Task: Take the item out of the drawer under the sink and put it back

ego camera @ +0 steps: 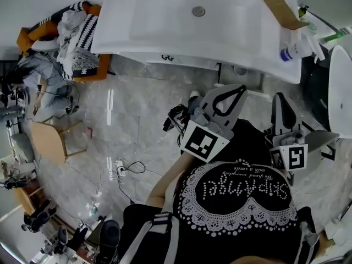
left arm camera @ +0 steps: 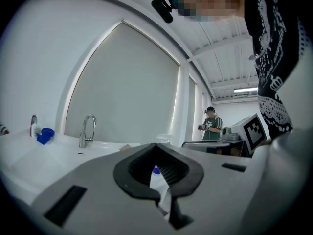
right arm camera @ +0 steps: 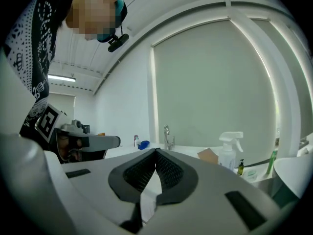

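Note:
I stand before a white sink counter [ego camera: 165, 32] with a drain [ego camera: 198, 11] in its basin. Only a narrow strip of the cabinet front [ego camera: 181, 59] under the counter's edge shows in the head view. No item from a drawer is in sight. My left gripper [ego camera: 234, 88] is held close to my body and points at the counter, shut with nothing in it; its tips [left arm camera: 156, 146] meet. My right gripper [ego camera: 279, 97] hovers beside it, also shut and empty, its tips [right arm camera: 156, 152] touching. Each gripper looks level across the counter top.
On the counter stand a faucet [left arm camera: 87, 130], a white spray bottle [ego camera: 297, 49], a brown cardboard piece [ego camera: 280, 7] and a blue object [left arm camera: 45, 135]. A chair heaped with clothes [ego camera: 71, 37], a wooden chair [ego camera: 49, 142] and floor cables [ego camera: 124, 169] lie left. Another person [left arm camera: 211, 125] stands far off.

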Action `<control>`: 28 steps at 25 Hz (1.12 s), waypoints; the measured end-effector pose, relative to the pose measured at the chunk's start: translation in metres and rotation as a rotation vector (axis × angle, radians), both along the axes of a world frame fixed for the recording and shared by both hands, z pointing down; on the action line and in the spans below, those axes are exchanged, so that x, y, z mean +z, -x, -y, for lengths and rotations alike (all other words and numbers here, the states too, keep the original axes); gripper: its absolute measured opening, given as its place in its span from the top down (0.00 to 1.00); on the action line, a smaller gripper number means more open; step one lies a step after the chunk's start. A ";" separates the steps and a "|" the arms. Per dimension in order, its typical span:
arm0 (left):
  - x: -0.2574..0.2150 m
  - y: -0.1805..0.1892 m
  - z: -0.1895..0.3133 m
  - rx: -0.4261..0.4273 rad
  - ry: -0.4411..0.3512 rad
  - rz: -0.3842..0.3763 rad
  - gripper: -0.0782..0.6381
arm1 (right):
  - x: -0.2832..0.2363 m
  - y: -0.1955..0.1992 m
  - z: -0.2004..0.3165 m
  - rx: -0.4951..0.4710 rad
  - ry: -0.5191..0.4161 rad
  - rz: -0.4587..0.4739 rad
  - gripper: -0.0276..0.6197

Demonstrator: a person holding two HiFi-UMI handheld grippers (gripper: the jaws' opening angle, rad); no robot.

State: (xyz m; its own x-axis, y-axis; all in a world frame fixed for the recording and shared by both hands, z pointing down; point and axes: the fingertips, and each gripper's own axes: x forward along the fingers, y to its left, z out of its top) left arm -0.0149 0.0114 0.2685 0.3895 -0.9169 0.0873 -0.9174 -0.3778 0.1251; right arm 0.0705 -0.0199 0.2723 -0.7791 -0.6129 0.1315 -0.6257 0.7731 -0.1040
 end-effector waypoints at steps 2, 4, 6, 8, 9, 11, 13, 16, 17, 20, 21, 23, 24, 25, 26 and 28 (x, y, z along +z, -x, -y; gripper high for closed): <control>-0.002 -0.003 0.000 0.008 -0.006 -0.002 0.88 | -0.002 -0.001 -0.003 -0.017 0.007 0.022 0.93; -0.005 -0.006 -0.001 0.017 -0.013 -0.003 0.89 | -0.001 0.000 -0.007 -0.046 0.027 0.048 0.93; -0.007 -0.008 -0.004 0.025 -0.010 -0.002 0.88 | 0.002 0.002 -0.013 -0.070 0.054 0.062 0.93; -0.006 -0.010 -0.007 0.031 -0.009 -0.004 0.89 | 0.005 0.002 -0.018 -0.081 0.078 0.066 0.93; -0.006 -0.011 -0.009 0.035 -0.008 -0.003 0.88 | 0.006 0.002 -0.021 -0.085 0.087 0.071 0.93; -0.003 -0.013 -0.015 0.041 -0.003 -0.003 0.89 | 0.007 0.001 -0.027 -0.088 0.098 0.092 0.93; -0.001 -0.017 -0.021 0.045 0.001 -0.009 0.89 | 0.007 -0.004 -0.033 -0.086 0.091 0.105 0.93; 0.001 -0.022 -0.028 0.052 0.009 -0.016 0.88 | 0.007 -0.009 -0.044 -0.091 0.096 0.101 0.93; 0.001 -0.023 -0.029 0.057 0.011 -0.016 0.89 | 0.007 -0.009 -0.047 -0.093 0.101 0.099 0.93; 0.002 -0.025 -0.031 0.068 0.016 -0.014 0.89 | 0.005 -0.007 -0.051 -0.096 0.103 0.109 0.93; 0.003 -0.025 -0.032 0.069 0.020 -0.012 0.89 | 0.005 -0.006 -0.051 -0.097 0.103 0.113 0.93; 0.005 -0.025 -0.033 0.066 0.028 -0.014 0.89 | 0.006 -0.007 -0.052 -0.098 0.104 0.102 0.93; 0.005 -0.025 -0.034 0.064 0.030 -0.016 0.88 | 0.007 -0.008 -0.053 -0.098 0.106 0.097 0.93; 0.005 -0.026 -0.035 0.061 0.030 -0.018 0.88 | 0.008 -0.009 -0.054 -0.100 0.107 0.094 0.93; 0.005 -0.026 -0.037 0.058 0.030 -0.017 0.89 | 0.008 -0.009 -0.056 -0.101 0.107 0.094 0.93; 0.006 -0.025 -0.040 0.053 0.030 -0.012 0.89 | 0.009 -0.008 -0.058 -0.103 0.104 0.093 0.93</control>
